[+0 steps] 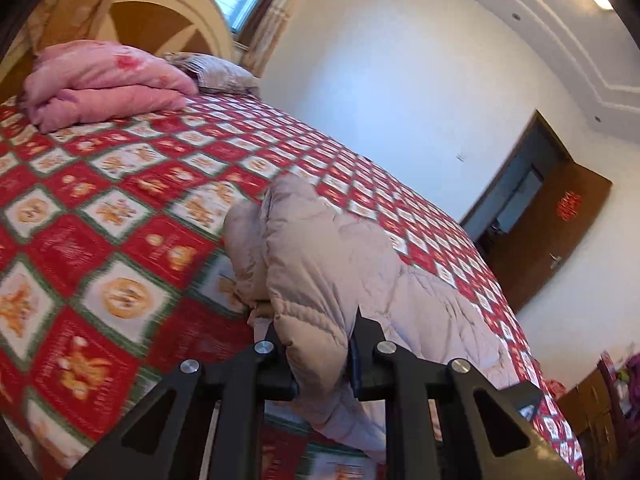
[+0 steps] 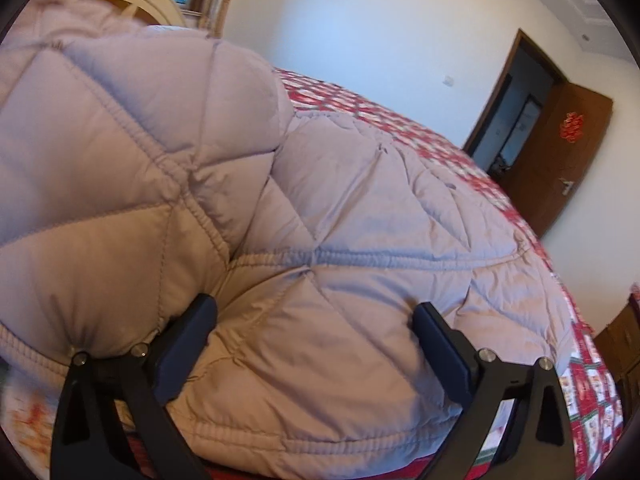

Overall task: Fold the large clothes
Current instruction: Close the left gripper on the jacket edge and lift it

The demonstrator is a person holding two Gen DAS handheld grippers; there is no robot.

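- My left gripper [image 1: 320, 344] is clamped on a puffy fold of the pale quilted coat [image 1: 328, 264], pinched narrow because the padding squashes down; gripping near an edge lets me carry that part over the rest
- The coat lies on the bed [image 1: 120, 208], over the red patterned bedspread, near the side closest to me, so the flat mattress can hold each fold
- My right gripper [image 2: 316, 344] has its jaws spread wide, with the coat's bulging hem panel between them; the pads look to be against the fabric without squeezing it, so I judge it not yet gripping
- The pink folded quilt [image 1: 104, 80] sits well apart by the headboard, out of my way
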